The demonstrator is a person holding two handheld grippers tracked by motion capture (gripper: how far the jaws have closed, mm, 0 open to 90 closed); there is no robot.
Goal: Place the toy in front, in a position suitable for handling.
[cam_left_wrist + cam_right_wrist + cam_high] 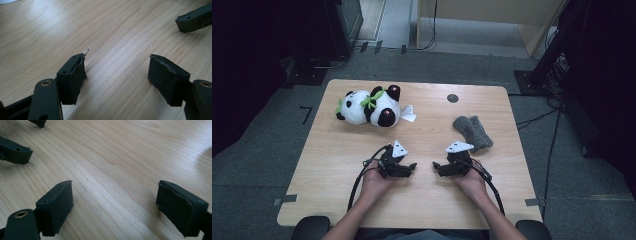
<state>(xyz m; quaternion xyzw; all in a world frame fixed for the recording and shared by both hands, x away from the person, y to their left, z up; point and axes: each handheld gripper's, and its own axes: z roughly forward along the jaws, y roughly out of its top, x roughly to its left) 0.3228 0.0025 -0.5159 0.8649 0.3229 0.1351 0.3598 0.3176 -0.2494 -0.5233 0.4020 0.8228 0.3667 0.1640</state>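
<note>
Two tongs resting low on tabletop, left tongs and right tongs both released, nothing between pads. Panda plush beyond left tongs, grey mitten beyond right tongs; neither touched, handling probably all ahead.

black-and-white plush panda lies sideways at the table's far left.

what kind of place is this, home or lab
Probably a lab or recording room, not a home: a bare wooden table on grey carpet, cables trailing across the floor, dark equipment stands at the edges, and only a toy panda laid out.
</note>
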